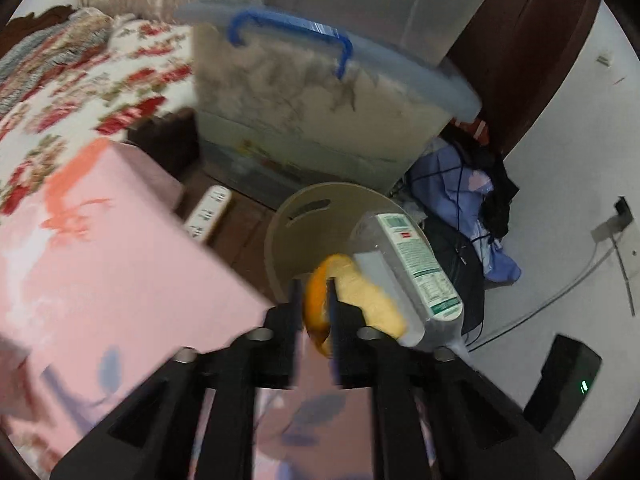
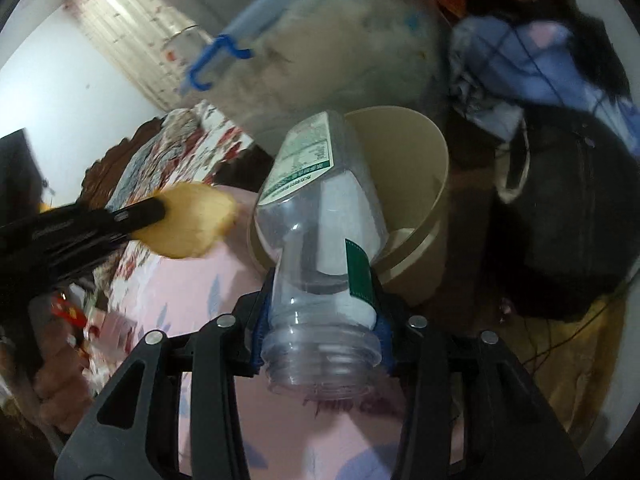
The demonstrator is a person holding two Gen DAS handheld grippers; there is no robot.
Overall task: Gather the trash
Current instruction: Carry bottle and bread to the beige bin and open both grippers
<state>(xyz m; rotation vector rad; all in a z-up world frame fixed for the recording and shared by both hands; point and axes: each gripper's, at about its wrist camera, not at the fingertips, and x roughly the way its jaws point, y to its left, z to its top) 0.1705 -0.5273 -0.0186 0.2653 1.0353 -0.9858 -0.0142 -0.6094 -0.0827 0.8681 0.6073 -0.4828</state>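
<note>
A beige round bin (image 1: 288, 248) (image 2: 420, 168) stands on the floor beside the bed. My left gripper (image 1: 314, 292) is above its rim, jaws a little apart. A piece of orange peel (image 1: 320, 312) (image 2: 192, 220) sits between them, leaning on the right finger; a thin gap shows at the left one. My right gripper (image 2: 322, 292) is shut on the neck of a clear plastic bottle (image 2: 320, 200) (image 1: 408, 264) with a green and white label. The bottle's base points over the bin's mouth and its open mouth faces the camera. Both views are blurred.
A translucent storage box with a blue handle (image 1: 320, 112) (image 2: 320, 60) stands right behind the bin. Pink bedding (image 1: 100, 260) lies at the left, with a white power strip (image 1: 208, 212) below it. Blue clothes and a black bag (image 1: 460, 200) (image 2: 580, 220) lie at the right, with cables on the floor.
</note>
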